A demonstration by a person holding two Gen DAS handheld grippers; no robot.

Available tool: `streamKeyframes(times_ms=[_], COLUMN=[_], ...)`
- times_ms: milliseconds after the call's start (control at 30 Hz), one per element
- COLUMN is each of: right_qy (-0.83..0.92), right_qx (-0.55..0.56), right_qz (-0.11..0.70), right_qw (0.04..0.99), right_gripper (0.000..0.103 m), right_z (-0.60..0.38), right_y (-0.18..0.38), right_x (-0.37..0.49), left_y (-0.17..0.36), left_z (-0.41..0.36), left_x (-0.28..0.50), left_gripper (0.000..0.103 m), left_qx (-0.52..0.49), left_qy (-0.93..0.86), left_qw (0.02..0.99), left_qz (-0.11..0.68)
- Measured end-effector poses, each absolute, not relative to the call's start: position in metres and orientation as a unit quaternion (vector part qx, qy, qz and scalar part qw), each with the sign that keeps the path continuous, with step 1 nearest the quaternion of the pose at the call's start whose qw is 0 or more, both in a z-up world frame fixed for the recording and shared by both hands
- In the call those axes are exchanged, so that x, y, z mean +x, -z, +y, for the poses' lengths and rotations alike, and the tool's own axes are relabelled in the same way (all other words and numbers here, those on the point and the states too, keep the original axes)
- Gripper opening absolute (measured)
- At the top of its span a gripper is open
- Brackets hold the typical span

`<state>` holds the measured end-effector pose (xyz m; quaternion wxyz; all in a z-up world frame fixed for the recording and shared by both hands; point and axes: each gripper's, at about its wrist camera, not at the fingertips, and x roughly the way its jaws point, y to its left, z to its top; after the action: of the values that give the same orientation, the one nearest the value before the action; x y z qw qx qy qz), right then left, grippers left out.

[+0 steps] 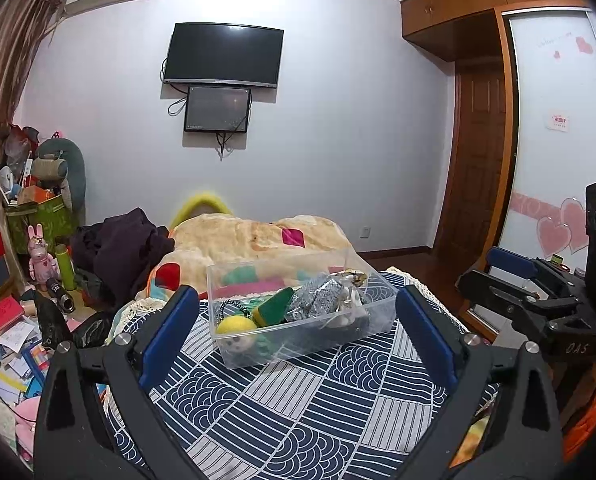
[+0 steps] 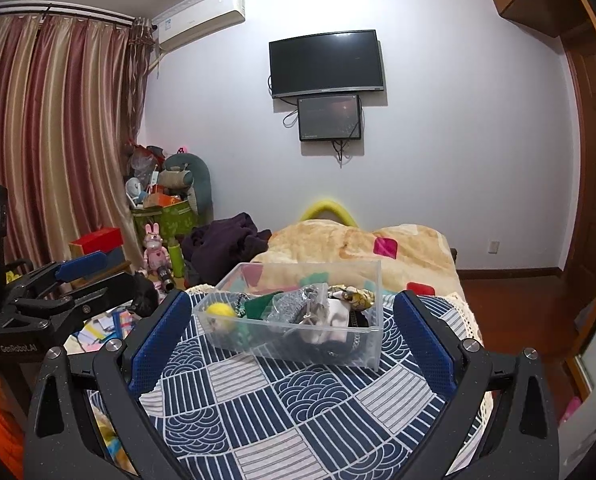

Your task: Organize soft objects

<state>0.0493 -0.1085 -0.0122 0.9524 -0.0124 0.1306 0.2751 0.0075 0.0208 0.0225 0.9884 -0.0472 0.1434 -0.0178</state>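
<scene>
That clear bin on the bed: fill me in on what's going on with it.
A person holds a tool in each hand, and both hang open over the patterned bedspread, gripping nothing. The left tool and right tool each point toward the clear plastic bin. The bin already holds soft items, including a yellow ball toy and a grey bundle. Neither tool touches it.

bare quilt (image 1: 298, 408) before clear bin (image 1: 378, 312)

Two side-by-side wrist views (seemingly level) toward the shared clear bin (image 1: 298, 332) (image 2: 298, 344).
</scene>
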Motion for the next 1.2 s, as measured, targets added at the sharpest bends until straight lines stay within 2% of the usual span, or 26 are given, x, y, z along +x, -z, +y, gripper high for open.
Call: streamKeyframes(times_ms=[1200], right_qy=[-0.277], right_qx=[-0.008], right_qz=[0.13], right_qw=[0.952], right_gripper=[0.101], right_z=[-0.1091], right_y=[0.0085], right_x=[0.049], left_y=[-0.0236], left_z=[0.0144], left_x=[0.0035], left_gripper=[0.101], left_qx=[-0.038], left_qy=[0.022], left_qw=[0.989], left_qz=[0.138])
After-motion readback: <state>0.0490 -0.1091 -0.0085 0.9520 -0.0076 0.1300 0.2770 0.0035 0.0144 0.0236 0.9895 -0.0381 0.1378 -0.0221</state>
